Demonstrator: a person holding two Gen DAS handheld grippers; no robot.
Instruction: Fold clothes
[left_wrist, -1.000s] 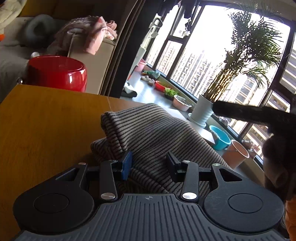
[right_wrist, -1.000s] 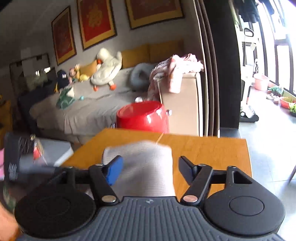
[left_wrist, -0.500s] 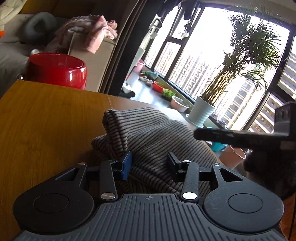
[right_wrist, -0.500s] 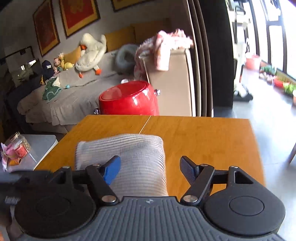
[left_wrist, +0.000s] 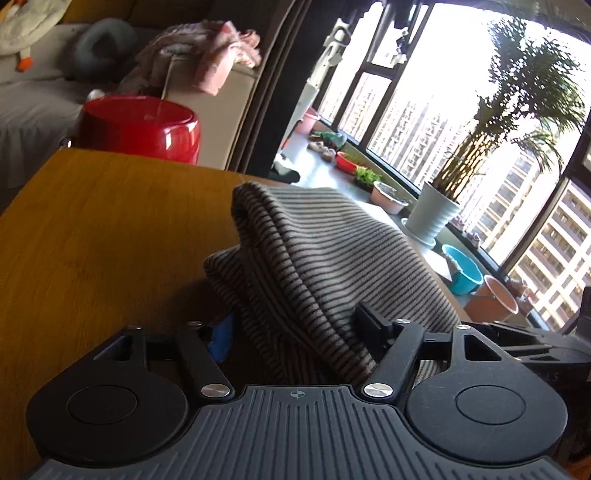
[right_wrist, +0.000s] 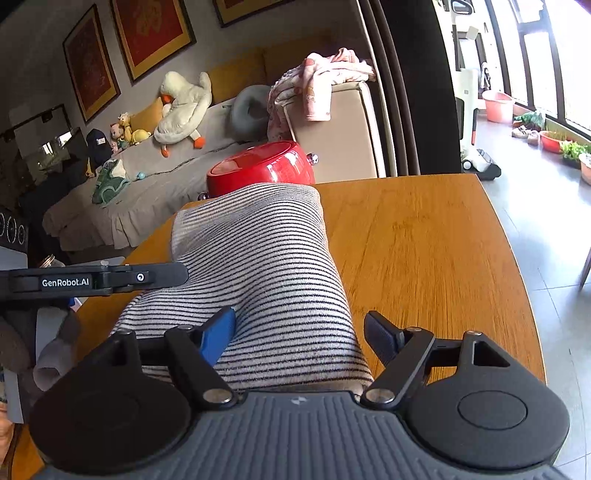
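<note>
On the wooden bench (right_wrist: 424, 251) lies a folded striped sweater (right_wrist: 258, 266). Both the left claw (left_wrist: 295, 325) and the right claw (right_wrist: 301, 328) stand open, gripping nothing. Only the left view shows the potted palm (left_wrist: 517, 122).

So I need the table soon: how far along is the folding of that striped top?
Mostly done, it seems: the striped top lies in a compact, layered bundle on the wooden table. In hand: both the left gripper and the right gripper sit open around its near edge, gripping nothing. Left: perhaps a last tuck of the loose lower layer, then moving it off. No other clothes are on the table.
</note>
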